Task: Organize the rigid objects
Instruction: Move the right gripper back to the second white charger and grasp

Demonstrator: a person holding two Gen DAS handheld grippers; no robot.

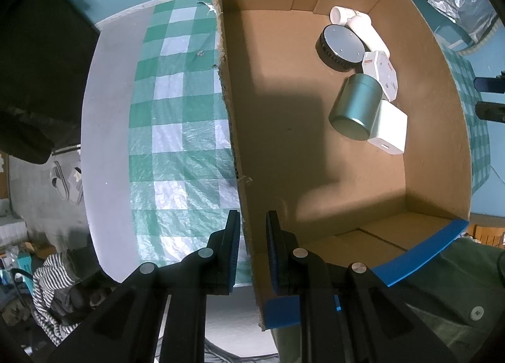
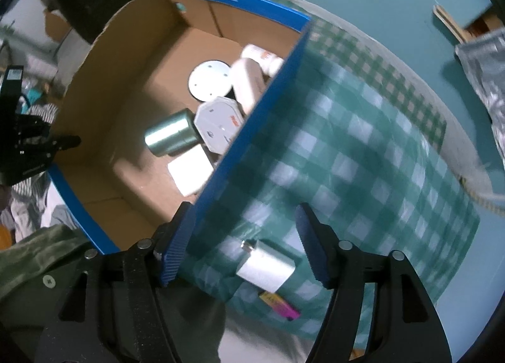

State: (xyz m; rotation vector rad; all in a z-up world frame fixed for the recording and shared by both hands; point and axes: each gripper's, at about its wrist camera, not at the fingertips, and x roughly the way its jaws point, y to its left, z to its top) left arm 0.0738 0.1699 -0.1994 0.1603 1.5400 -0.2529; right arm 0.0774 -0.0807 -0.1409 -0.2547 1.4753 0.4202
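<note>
A cardboard box (image 1: 284,158) with blue edging holds several things at its right side: a teal tin (image 1: 355,109), a black and grey puck (image 1: 341,46), a white charger block (image 1: 389,131), an octagonal white box (image 1: 380,74) and a white bottle (image 1: 363,27). My left gripper (image 1: 251,249) straddles the box's left wall, its jaws close on either side of it. My right gripper (image 2: 244,246) is open and empty, above a silver flask-like object (image 2: 266,263) on the checked cloth beside the box (image 2: 104,85).
A green checked cloth (image 1: 180,129) covers the table around the box. A pink and yellow object (image 2: 281,303) lies near the cloth's front edge. Crinkled silver foil (image 2: 483,63) lies at the far right. Clothes and slippers (image 1: 66,180) are on the floor left.
</note>
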